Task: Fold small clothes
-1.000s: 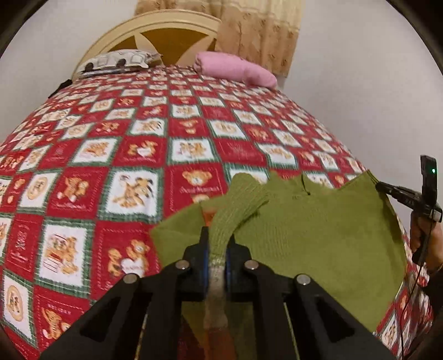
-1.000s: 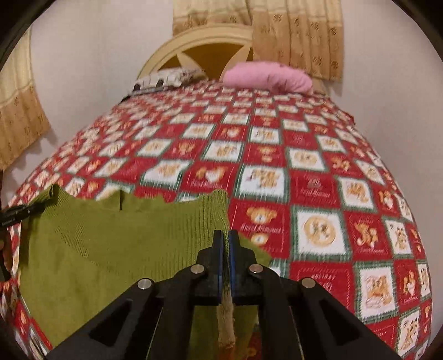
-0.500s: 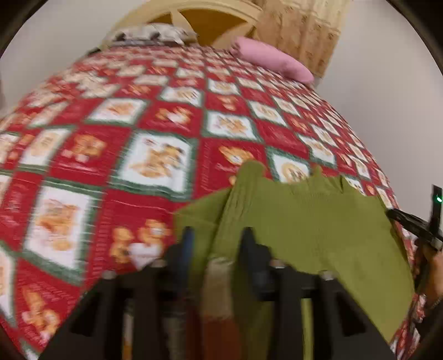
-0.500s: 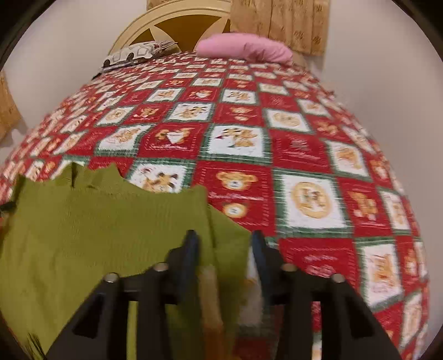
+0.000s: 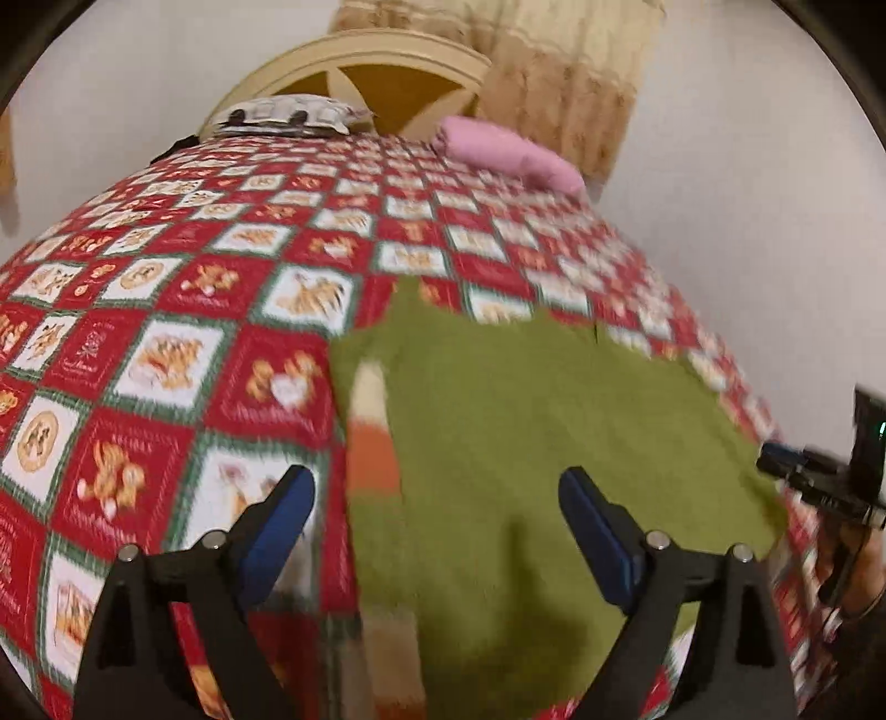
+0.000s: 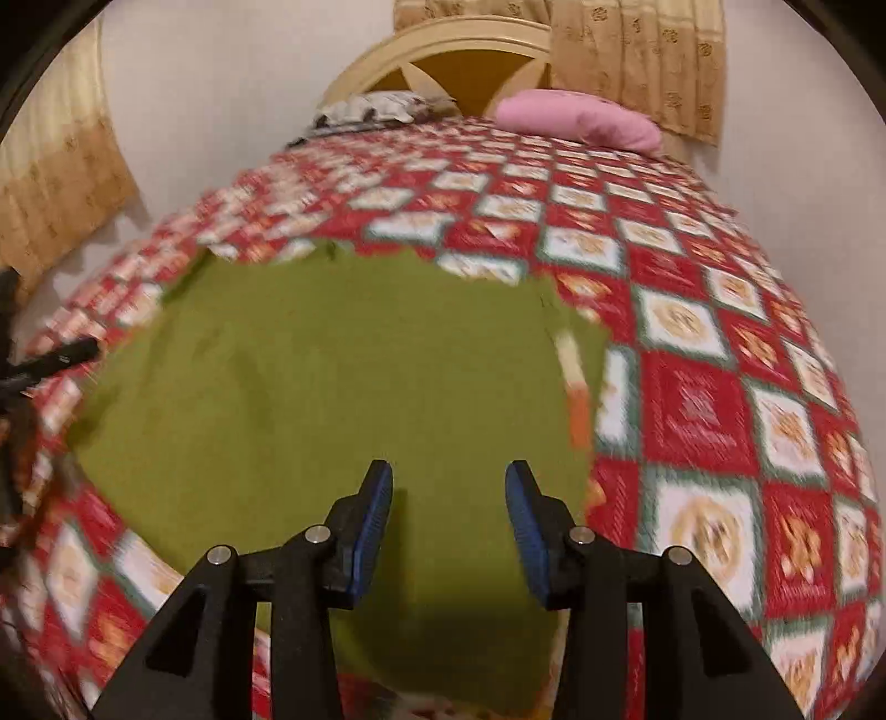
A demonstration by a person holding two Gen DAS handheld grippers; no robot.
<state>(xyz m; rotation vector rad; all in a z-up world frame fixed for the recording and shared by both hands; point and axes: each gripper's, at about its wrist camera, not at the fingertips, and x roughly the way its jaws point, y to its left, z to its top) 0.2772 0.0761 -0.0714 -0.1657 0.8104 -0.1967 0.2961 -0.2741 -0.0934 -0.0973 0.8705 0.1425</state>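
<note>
Both hand-held grippers hang just over the near hem of a green sweater (image 5: 526, 432), released: the left hand-held gripper (image 5: 437, 515) opening wide, the right hand-held gripper (image 6: 448, 498) parted, nothing pinched. The sweater lies flat on the bed (image 5: 166, 332), running away toward the pillows.

You've got an olive-green knit sweater (image 5: 515, 443), plain body, with cream and orange bands on the folded-in sleeve (image 5: 372, 437) at centre frame. Bedspread (image 5: 166, 343) under it: red and white squares in a diamond check, green borders, orange-tan bear prints. Your fingers (image 6: 372, 520) are black with blue pads. Upper frame: pink pillow (image 6: 581, 119), white pillow with dark print (image 5: 282, 113), cream-and-ochre headboard (image 5: 387, 66), tan patterned curtains (image 6: 637, 50), white walls.
</note>
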